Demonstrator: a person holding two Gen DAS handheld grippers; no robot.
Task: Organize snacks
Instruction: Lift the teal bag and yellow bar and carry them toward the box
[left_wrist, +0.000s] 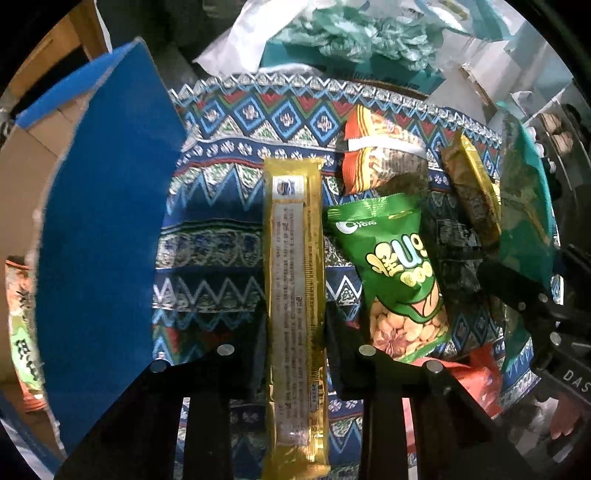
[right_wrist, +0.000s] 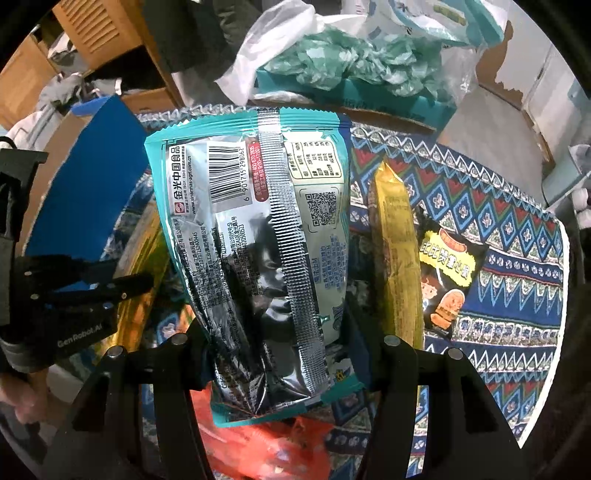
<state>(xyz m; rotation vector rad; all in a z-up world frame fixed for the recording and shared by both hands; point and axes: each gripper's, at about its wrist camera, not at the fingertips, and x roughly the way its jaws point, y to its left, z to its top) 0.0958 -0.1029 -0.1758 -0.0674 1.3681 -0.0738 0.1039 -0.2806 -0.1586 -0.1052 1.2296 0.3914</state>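
A patterned tablecloth (left_wrist: 229, 206) in blue, red and white zigzags and diamonds is spread across the centre of both views. A crumpled teal plastic bag (right_wrist: 354, 62) is seen at twelve o'clock, beside a white plastic bag (right_wrist: 266, 55) and on a teal carton (right_wrist: 369, 99). Wooden furniture (right_wrist: 107, 33) is seen at eleven o'clock in the right wrist view. A torn white cardboard box (right_wrist: 517, 74) is seen at two o'clock.
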